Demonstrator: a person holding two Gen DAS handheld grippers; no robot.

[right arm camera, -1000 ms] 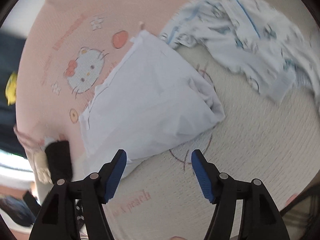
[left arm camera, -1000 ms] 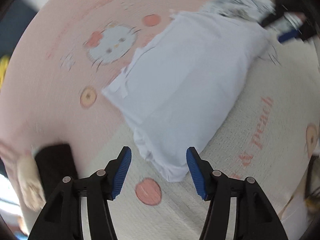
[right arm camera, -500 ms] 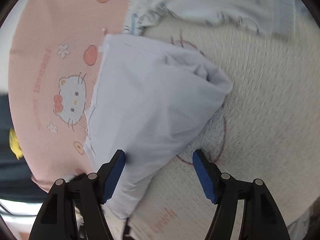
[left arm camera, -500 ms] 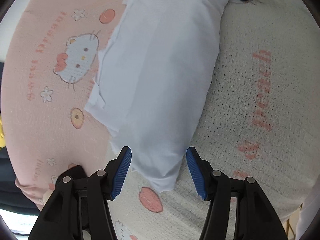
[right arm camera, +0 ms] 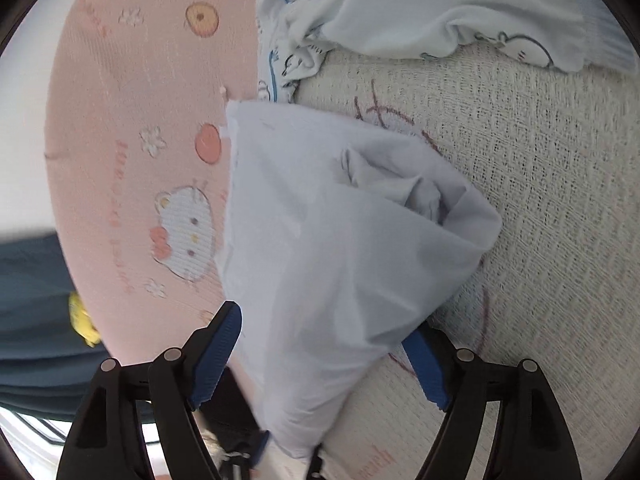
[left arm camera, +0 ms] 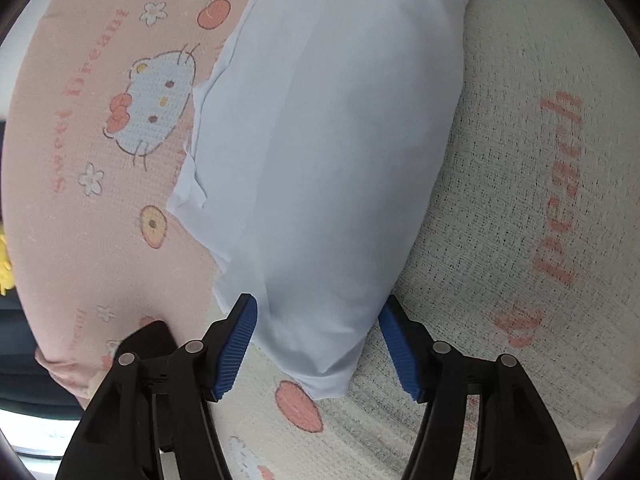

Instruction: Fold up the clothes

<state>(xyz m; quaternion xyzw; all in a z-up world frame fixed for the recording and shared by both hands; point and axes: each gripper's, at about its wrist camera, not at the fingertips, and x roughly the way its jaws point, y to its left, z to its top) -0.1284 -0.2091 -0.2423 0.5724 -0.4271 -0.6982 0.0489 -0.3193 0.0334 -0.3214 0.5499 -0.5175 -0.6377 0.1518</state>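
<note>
**Both grippers spread wide at opposite ends of a folded white garment**

Nearest in the left wrist view, the left gripper (left arm camera: 318, 340) has its blue-padded fingers (left arm camera: 236, 344) spread wide, one on each side of the narrow near end of the white garment (left arm camera: 320, 152). The cloth runs between the pads without being pinched; whether it brushes them cannot be told. The garment's near corner tapers to a point over a peach-coloured fruit print on the blanket (left arm camera: 520, 200). From there the garment stretches away as a smooth, long folded shape, with layered edges stepping out along its left side. It lies across the line where the blanket's pink half, printed with a cartoon cat face (left arm camera: 156, 100) and small flowers, meets its cream waffle-textured half bearing pink lettering.

In the right wrist view, the right gripper (right arm camera: 322, 358) is likewise wide apart, its blue pads (right arm camera: 218, 354) flanking another tapering end of the same white garment (right arm camera: 320, 240); nothing is clamped. Farther along, the garment's right side bunches into crumpled folds near a rounded corner. Beyond it, at the far edge of the blanket (right arm camera: 540, 200), a second pale garment with blue cartoon prints (right arm camera: 400, 12) lies rumpled, just beside the white one's far corner.
</note>
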